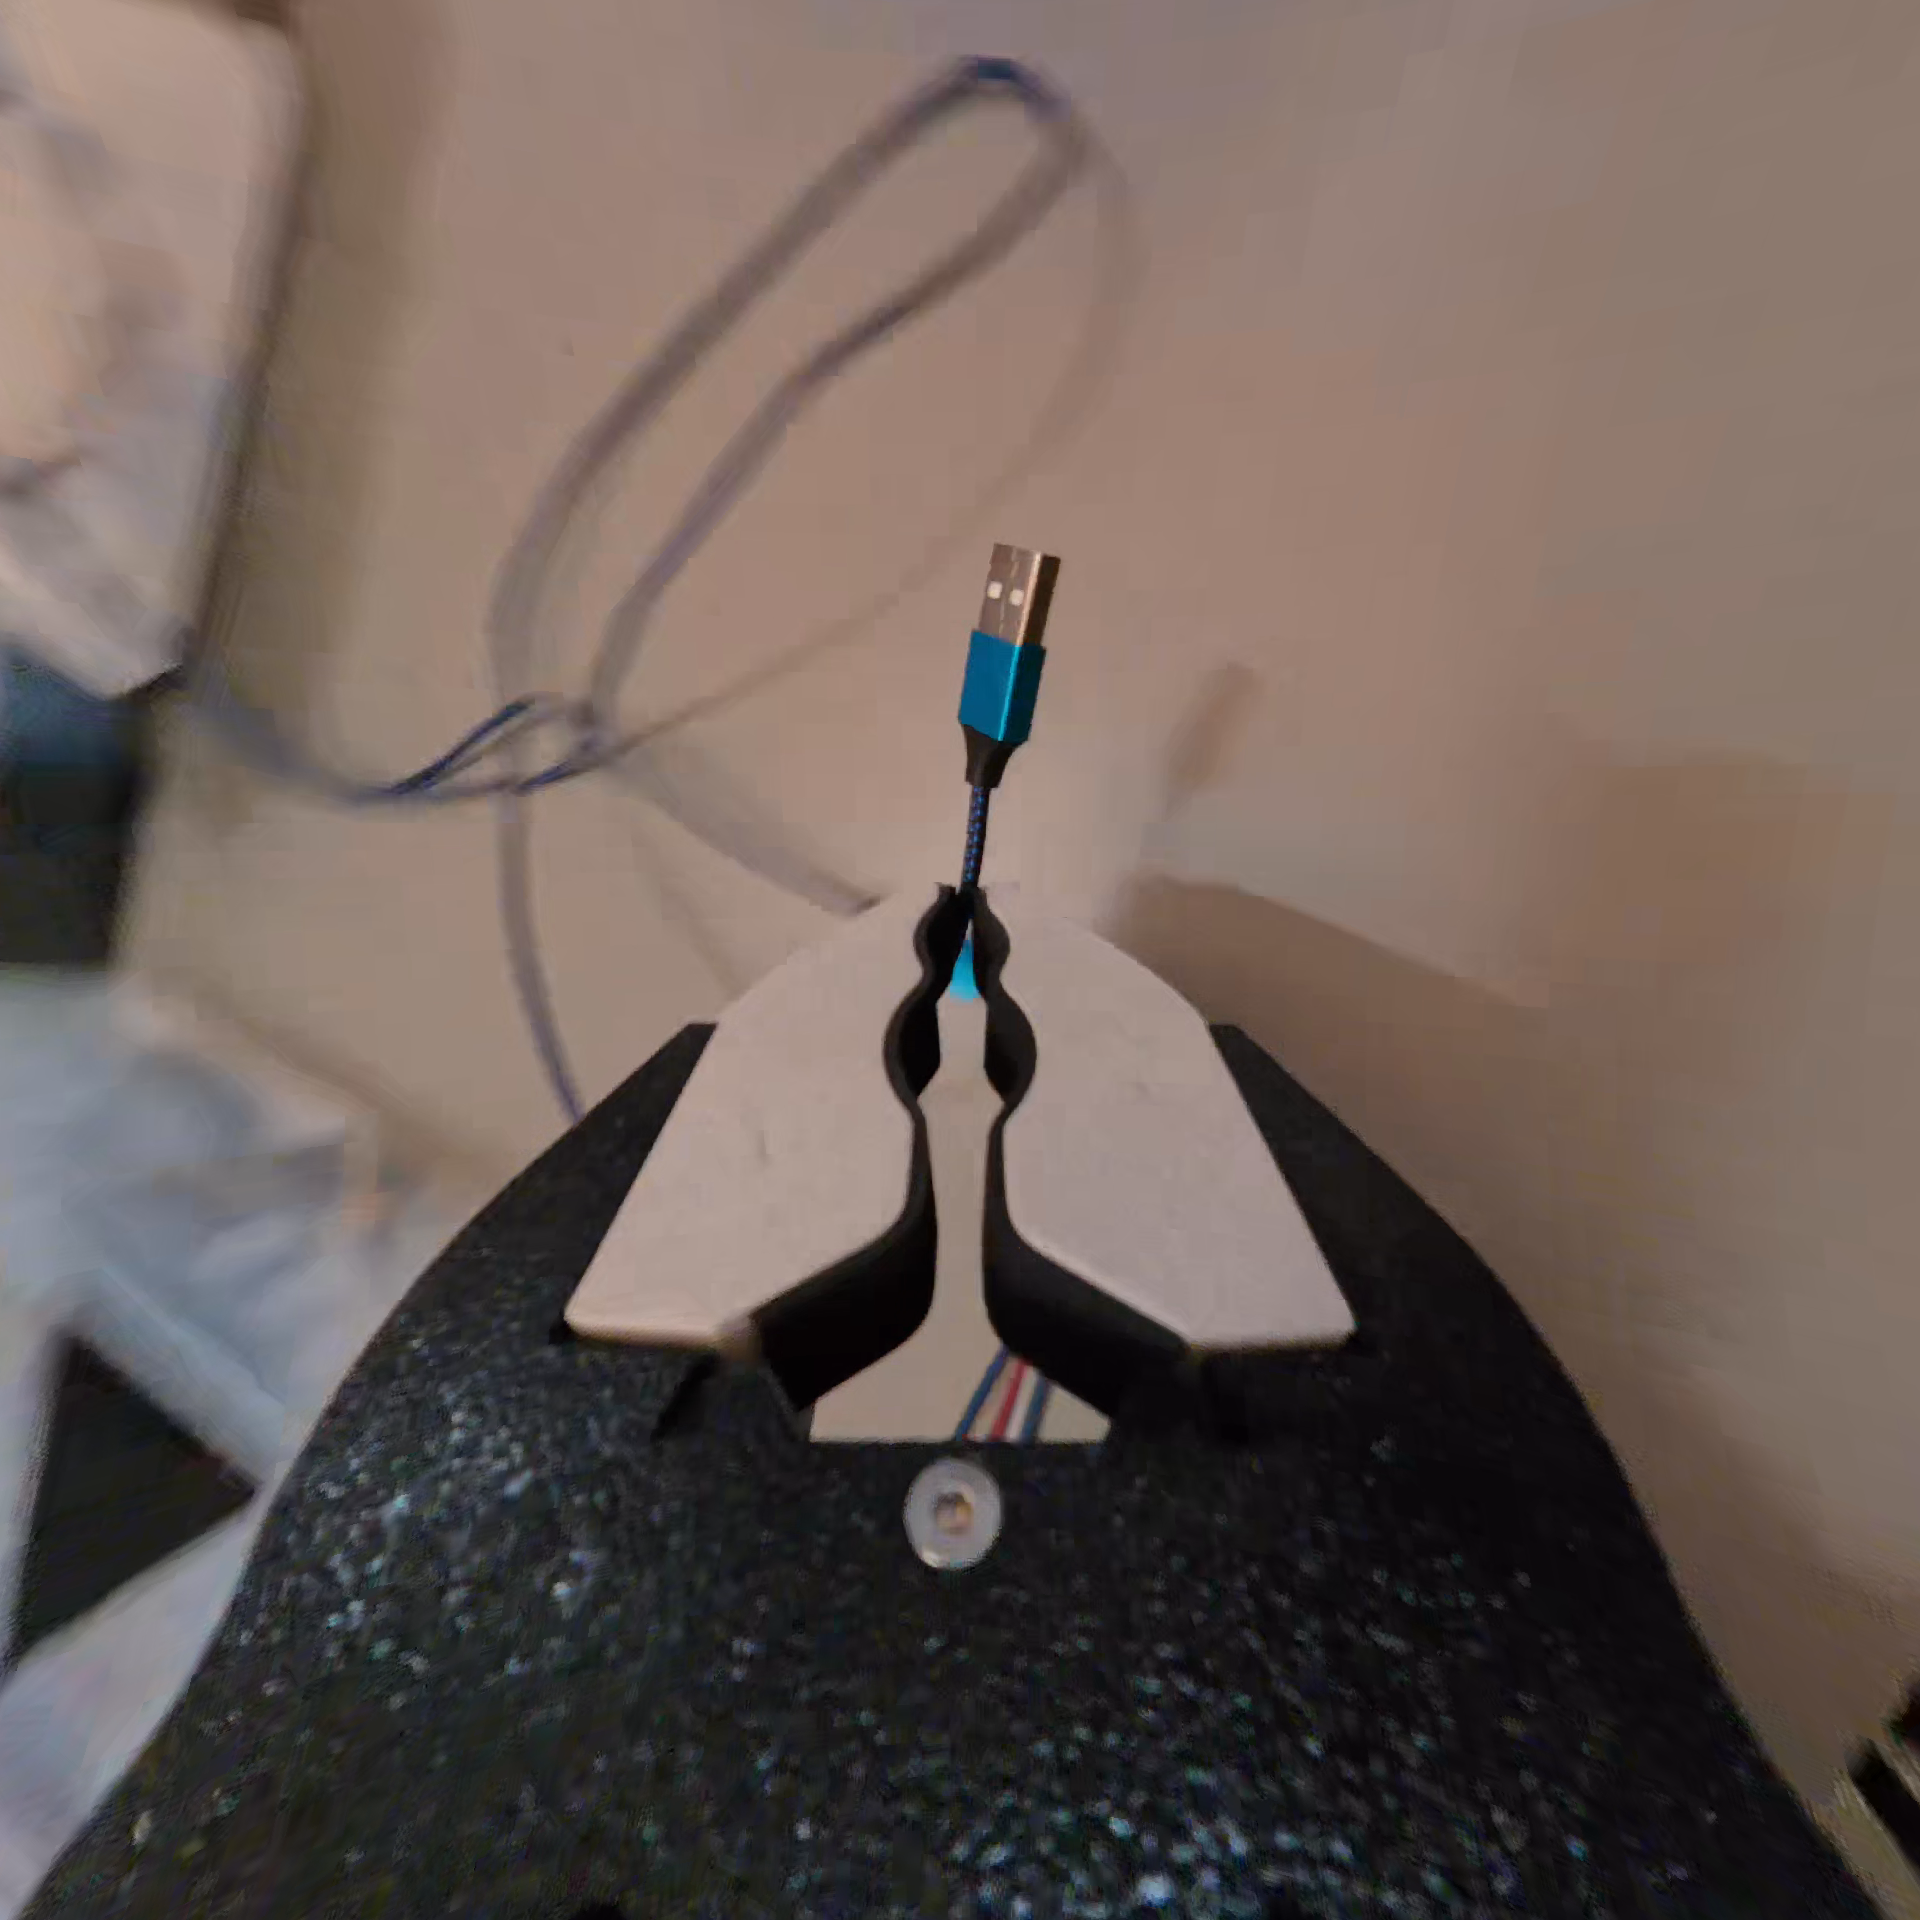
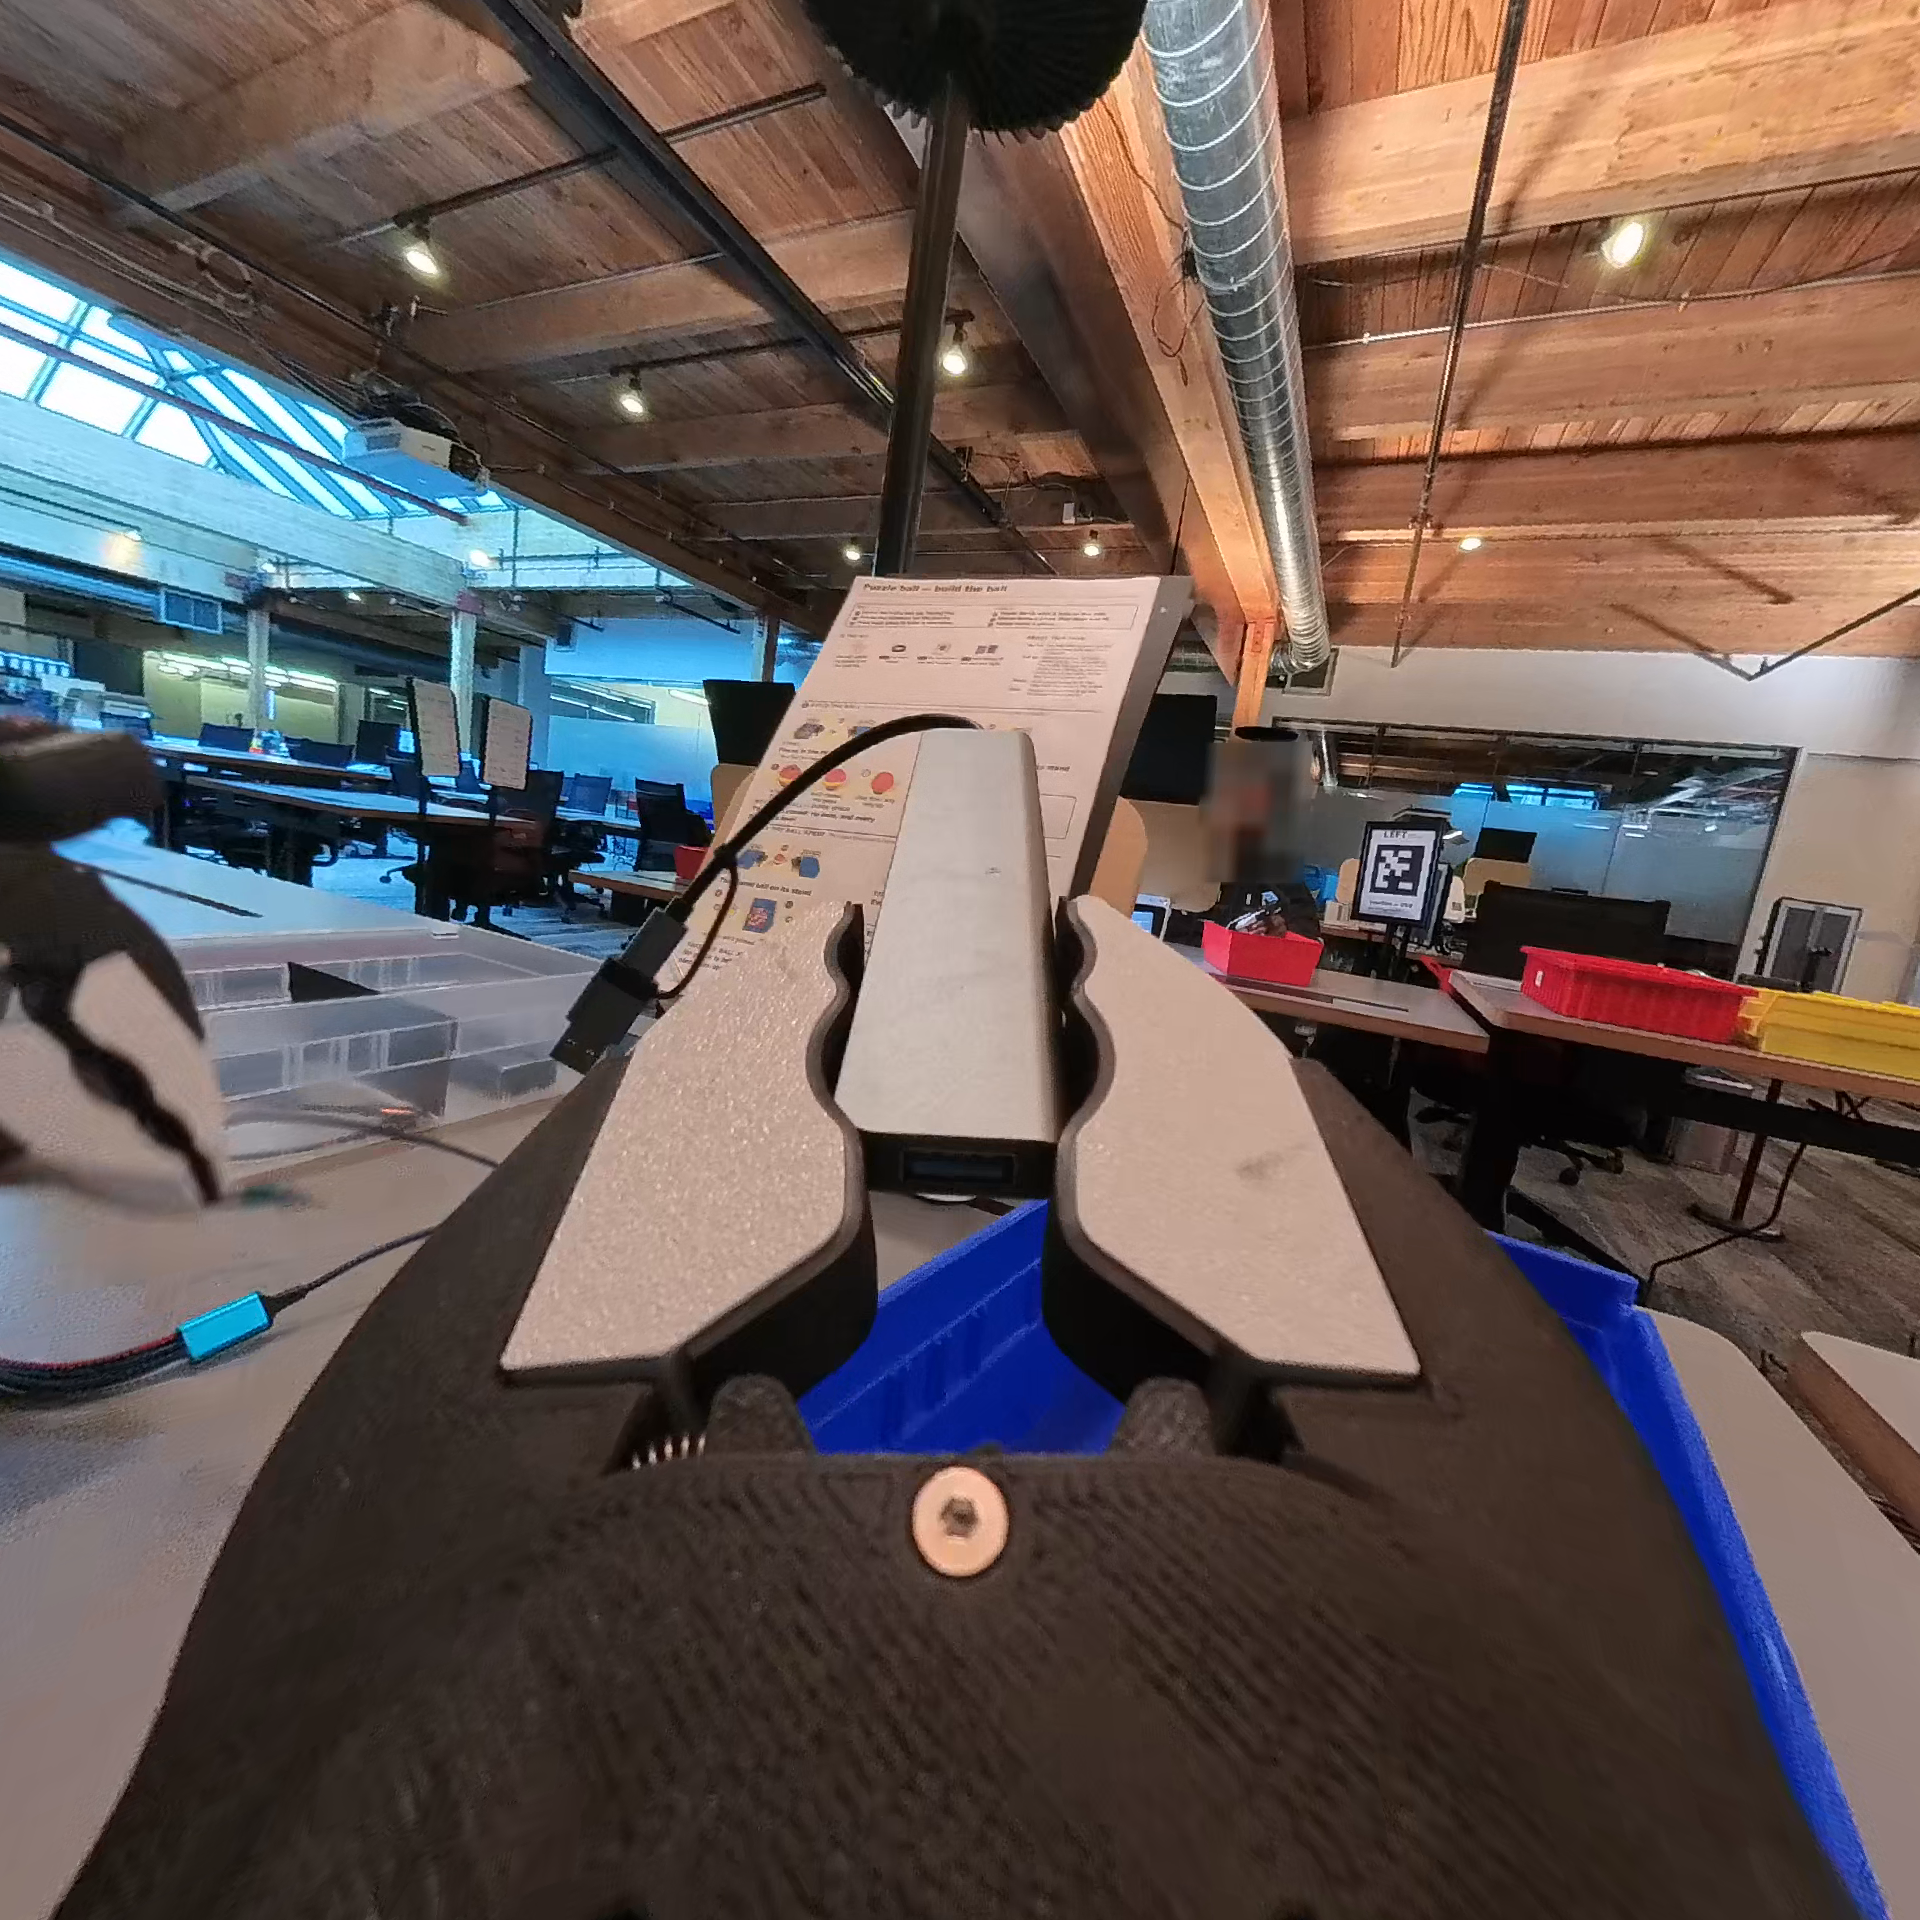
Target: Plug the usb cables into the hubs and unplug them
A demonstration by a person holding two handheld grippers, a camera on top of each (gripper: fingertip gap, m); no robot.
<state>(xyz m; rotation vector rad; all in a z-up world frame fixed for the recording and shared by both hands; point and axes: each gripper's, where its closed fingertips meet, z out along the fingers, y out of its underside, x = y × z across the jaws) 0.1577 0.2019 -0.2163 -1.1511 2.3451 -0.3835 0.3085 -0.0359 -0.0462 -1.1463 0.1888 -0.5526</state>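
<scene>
In the left wrist view my left gripper (image 1: 964, 902) is shut on a braided blue-black USB cable (image 1: 977, 836) just below its plug. The blue-sleeved USB-A plug (image 1: 1006, 649) sticks up past the fingertips, free in the air. The rest of the cable loops blurred over the beige table (image 1: 1455, 520). In the right wrist view my right gripper (image 2: 958, 920) is shut on a grey USB hub (image 2: 961, 935), held tilted upward with a port facing the camera. The hub's own short black cable and plug (image 2: 608, 1003) hang at its left. The left gripper (image 2: 104, 997) shows blurred at the far left.
A blue bin (image 2: 977, 1351) sits under the right gripper. A bundle of cables with a blue connector (image 2: 223, 1325) lies on the table at left. A clear plastic organiser (image 2: 353, 997) and an instruction sheet on a stand (image 2: 997, 665) stand behind. One gripper's finger ends stand about 35 cm off the other's.
</scene>
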